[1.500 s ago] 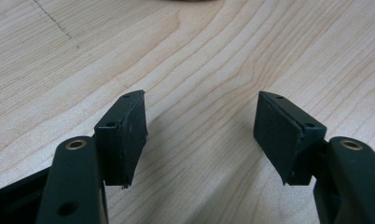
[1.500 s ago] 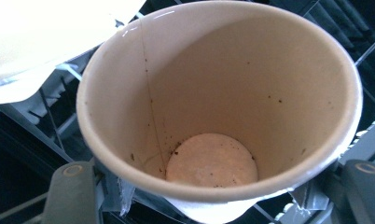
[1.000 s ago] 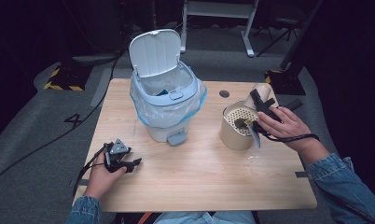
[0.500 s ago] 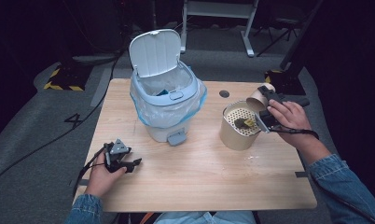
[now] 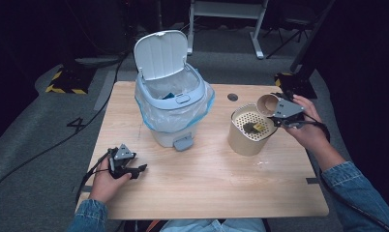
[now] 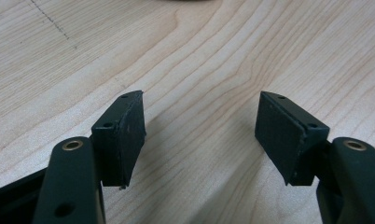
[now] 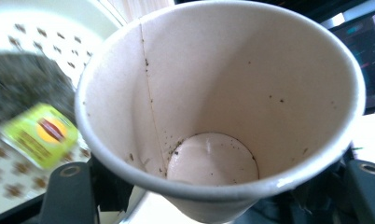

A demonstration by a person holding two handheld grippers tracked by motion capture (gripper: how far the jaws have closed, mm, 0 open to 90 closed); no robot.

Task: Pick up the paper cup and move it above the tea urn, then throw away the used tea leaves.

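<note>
While the right gripper (image 5: 278, 112) is clamping its jaws on the paper cup (image 7: 218, 107), the cup is lying tipped on its side beside the tan strainer container (image 5: 250, 133), its mouth facing the gripper's own camera; the cup is looking emptied (only dark specks are clinging to the wall and base), and a tea bag with a yellow tag (image 7: 38, 134) is sitting on the perforated insert (image 5: 246, 126) just next to it; the grip is wide and is pressing thin paper, so squeezing harder is risking a crushed wall, while easing off is risking the cup sliding out and dropping onto the strainer or the table (image 5: 221, 183). Since the cup is being held so close to the container's rim, a careless swing is likely to knock that container and spill whatever liquid it is holding; I cannot tell how full it is. Farther out, the bin (image 5: 173, 111) with its lid standing up and its blue liner is waiting near the table's middle, and carrying the cup there mouth-down is likely to scatter the remaining bits across the wood. Meanwhile the left gripper (image 6: 202, 135) is resting low over the bare tabletop, jaws standing wide apart with nothing between them, well apart from everything; its trailing cable is posing little hazard there.
</note>
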